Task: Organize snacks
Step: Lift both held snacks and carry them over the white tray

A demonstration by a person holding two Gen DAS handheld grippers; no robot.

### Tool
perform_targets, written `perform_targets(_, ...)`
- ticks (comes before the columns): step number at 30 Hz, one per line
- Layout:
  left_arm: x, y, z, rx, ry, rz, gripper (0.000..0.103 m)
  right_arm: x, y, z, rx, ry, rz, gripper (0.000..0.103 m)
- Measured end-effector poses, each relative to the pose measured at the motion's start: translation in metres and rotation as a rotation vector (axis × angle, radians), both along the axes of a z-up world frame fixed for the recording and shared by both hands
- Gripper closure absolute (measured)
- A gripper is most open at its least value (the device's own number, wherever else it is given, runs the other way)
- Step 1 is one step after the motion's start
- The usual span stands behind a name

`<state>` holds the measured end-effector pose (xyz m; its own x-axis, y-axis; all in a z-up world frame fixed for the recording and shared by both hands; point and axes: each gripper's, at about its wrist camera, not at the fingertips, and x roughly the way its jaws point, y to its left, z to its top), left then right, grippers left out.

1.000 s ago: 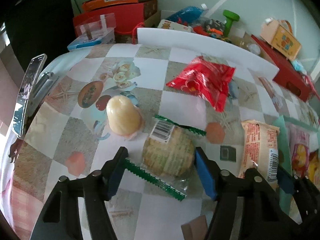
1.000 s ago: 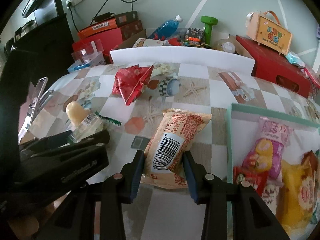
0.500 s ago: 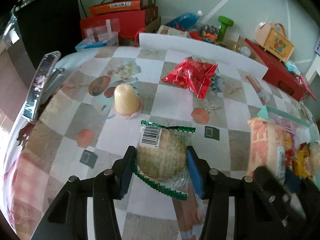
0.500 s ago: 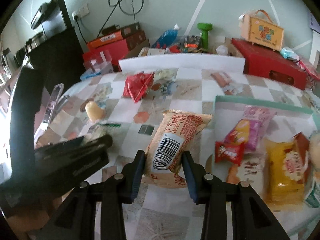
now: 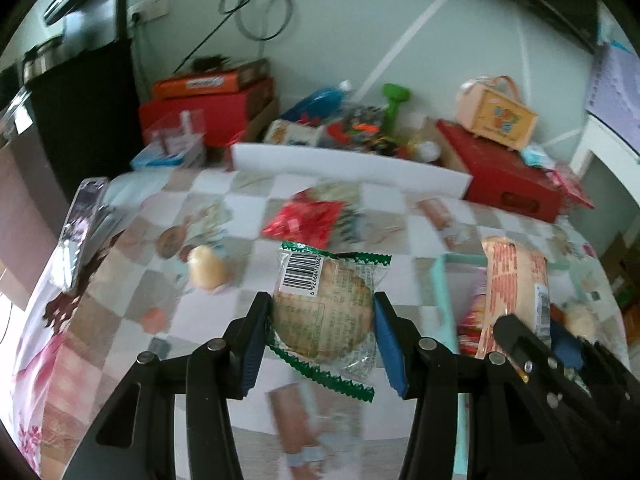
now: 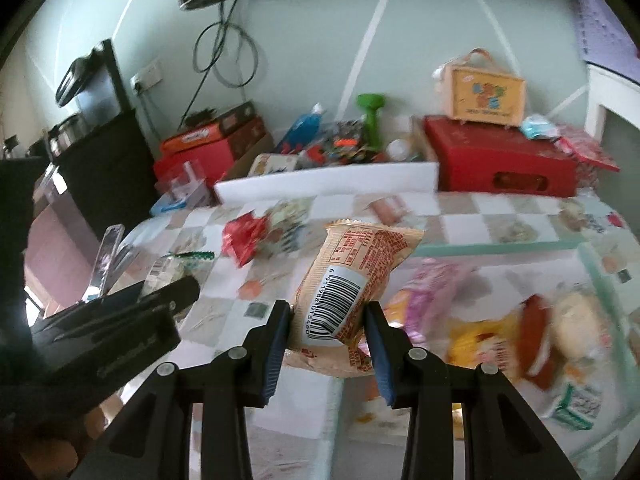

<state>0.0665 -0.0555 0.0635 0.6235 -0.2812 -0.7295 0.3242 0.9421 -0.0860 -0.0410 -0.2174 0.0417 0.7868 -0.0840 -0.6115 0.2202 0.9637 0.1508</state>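
Note:
My left gripper (image 5: pixel 320 320) is shut on a round biscuit in a clear wrapper with green zigzag ends (image 5: pixel 326 312), held above the table. My right gripper (image 6: pixel 326 322) is shut on an orange snack pack with a barcode (image 6: pixel 352 280), also lifted; that pack (image 5: pixel 516 280) shows at the right of the left wrist view. A teal-rimmed tray (image 6: pixel 500 249) with several snack packets lies at the right. On the checked tablecloth remain a red snack bag (image 5: pixel 308 218) and a pale yellow jelly cup (image 5: pixel 206 268).
A white board (image 5: pixel 348 166) stands along the table's far side, with red boxes (image 6: pixel 500 164), a green dumbbell (image 6: pixel 372 114) and clutter behind it. A phone (image 5: pixel 78 228) lies at the left table edge. Black furniture stands at the far left.
The left gripper closed on the biscuit pack and lifted it. The right gripper rose with the orange pack. Both moved up and toward the tray at the right.

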Motion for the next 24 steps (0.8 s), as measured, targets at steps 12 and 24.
perform_targets(12,-0.030,-0.081,0.002,-0.005,-0.016,-0.222,0.051,-0.047,-0.105,0.015,-0.019,-0.013,-0.326,0.062)
perform_targets(24,-0.051,-0.137,-0.022,0.062,0.026,-0.350,0.051,-0.041,-0.109,-0.004,-0.004,0.053,-0.289,0.062)
